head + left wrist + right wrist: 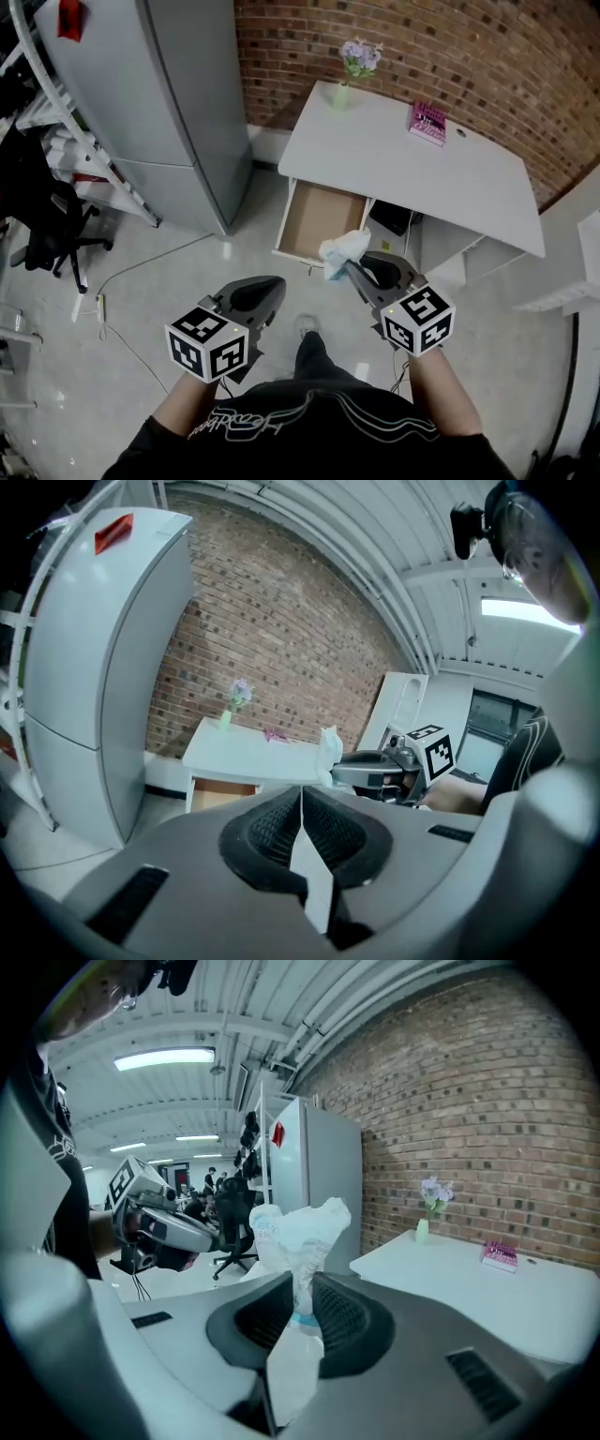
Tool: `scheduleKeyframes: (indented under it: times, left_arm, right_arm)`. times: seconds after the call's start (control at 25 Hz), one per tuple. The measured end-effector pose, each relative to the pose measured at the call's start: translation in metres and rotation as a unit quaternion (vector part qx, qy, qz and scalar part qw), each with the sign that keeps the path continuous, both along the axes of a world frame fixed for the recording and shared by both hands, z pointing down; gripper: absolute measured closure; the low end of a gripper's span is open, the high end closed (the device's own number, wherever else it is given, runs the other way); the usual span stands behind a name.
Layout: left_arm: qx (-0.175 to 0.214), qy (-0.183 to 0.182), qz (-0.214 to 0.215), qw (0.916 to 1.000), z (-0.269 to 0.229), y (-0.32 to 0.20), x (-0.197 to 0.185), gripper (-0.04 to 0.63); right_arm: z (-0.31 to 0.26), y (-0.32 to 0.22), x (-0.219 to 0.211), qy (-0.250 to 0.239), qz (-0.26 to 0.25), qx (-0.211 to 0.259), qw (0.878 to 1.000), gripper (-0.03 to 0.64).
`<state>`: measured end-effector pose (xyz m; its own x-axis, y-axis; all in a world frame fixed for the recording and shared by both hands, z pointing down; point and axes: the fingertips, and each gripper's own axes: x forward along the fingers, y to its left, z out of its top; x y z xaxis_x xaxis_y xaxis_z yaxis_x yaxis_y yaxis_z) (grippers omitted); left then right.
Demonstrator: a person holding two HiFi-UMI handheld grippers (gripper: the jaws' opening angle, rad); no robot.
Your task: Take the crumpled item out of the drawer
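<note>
The crumpled item [343, 251] is a white wad with light blue print. My right gripper [354, 270] is shut on it and holds it in the air in front of the open drawer [317, 220]. In the right gripper view the wad [298, 1232] sticks up from between the pressed pads. The drawer is pulled out of the white desk [412, 164] and shows a bare brown bottom. My left gripper [274, 286] hangs to the left of the right one, shut with nothing in it; its pads [319, 832] meet. The left gripper view shows the right gripper [339, 769] with the wad [329, 752].
A vase of purple flowers [356, 64] and a pink box [428, 122] stand on the desk. A tall grey refrigerator [159, 103] is to the left, with a black office chair [52, 234] and a white rack [66, 141] beyond. A cable [141, 272] lies on the floor.
</note>
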<state>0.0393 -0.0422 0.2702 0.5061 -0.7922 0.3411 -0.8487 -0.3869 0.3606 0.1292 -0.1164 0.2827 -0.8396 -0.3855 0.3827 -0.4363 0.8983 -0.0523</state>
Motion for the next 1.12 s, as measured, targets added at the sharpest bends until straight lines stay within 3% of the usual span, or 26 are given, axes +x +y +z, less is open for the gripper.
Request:
scheduleKeyframes:
  times: [0.4,1.12]
  left_arm:
    - [0.044,0.008,0.018,0.9988,-0.036,0.014,0.021,0.571]
    - [0.037,0.002,0.036,0.9987,-0.026,0.019,0.037,0.571]
  right_arm:
    - [-0.04,0.041,0.02,-0.035,-0.001,0.031,0.999,0.535]
    - [-0.034,0.055,0.034,-0.034,0.012,0.029,0.999,0.535]
